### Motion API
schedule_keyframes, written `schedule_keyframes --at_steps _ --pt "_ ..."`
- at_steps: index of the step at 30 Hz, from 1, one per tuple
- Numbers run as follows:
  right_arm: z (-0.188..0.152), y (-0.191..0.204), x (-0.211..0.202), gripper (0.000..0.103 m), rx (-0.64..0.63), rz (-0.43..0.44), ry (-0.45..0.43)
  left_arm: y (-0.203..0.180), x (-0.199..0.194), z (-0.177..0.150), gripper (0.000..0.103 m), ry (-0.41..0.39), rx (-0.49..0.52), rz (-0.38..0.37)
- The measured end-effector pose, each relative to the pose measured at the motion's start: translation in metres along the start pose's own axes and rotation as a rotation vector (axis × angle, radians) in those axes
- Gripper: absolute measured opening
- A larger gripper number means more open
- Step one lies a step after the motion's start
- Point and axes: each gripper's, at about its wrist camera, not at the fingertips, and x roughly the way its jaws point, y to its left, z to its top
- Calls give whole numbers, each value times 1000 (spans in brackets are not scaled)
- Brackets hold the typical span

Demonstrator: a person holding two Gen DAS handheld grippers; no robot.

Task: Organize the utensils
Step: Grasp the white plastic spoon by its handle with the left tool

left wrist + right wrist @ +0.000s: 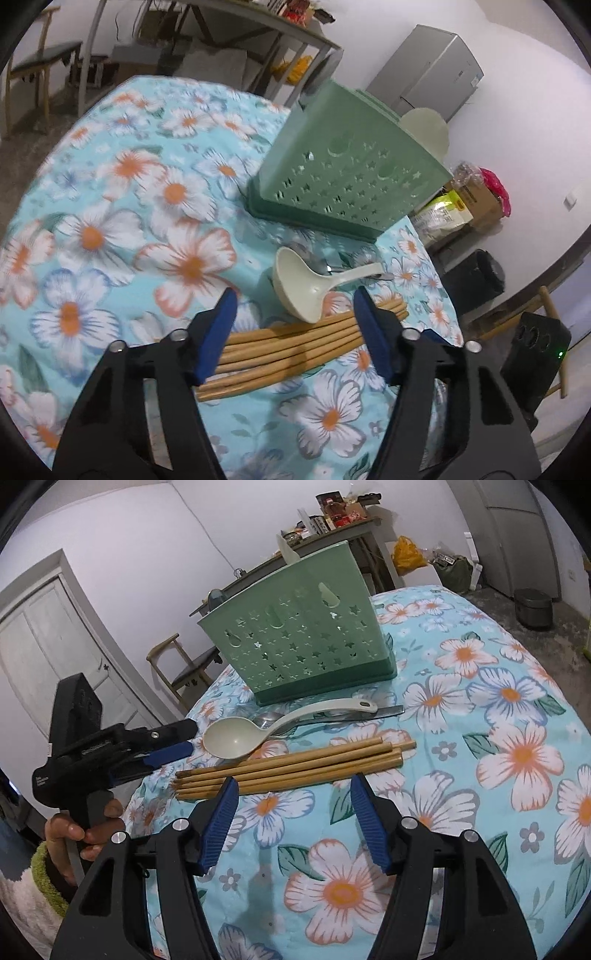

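Note:
Several bamboo chopsticks (295, 343) (295, 766) lie in a bundle on the floral tablecloth. Behind them a cream ladle (295, 280) (236, 740) rests across a metal spoon (266, 720) and another metal utensil (384, 712). The green perforated utensil holder (343, 173) (303, 635) stands further back, with a cream utensil (424, 125) standing in it. My left gripper (293, 295) (192, 736) hovers open over the chopsticks' thin ends, pads off them. Just short of the bundle's middle, my right gripper (293, 780) is open and empty.
The table under the cloth (480, 701) ends close to the left of the chopsticks. A person's hand (92, 830) holds the left gripper's handle there. A wooden chair (177, 661), a grey fridge (428, 74), boxes (476, 199) and a dark bin (532, 607) stand around the table.

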Motion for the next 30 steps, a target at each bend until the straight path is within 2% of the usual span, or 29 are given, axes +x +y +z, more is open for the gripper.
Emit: schedule_keyframes --at_steps 6,10,18,26,30 --pt "0 -4 4 62 11 12 5 4 28 2 45 79 -34 31" --pt "-1 -8 6 62 22 21 11 6 36 4 37 84 -47 30" --pt "-2 -11 8 62 38 24 9 14 39 9 5 66 -102 24" --pt "-1 -4 -7 61 6 6 -23 15 6 9 4 -26 -146 -54" --pt "6 18 -18 57 -107 -17 -52 15 -26 9 4 -104 -156 -46"
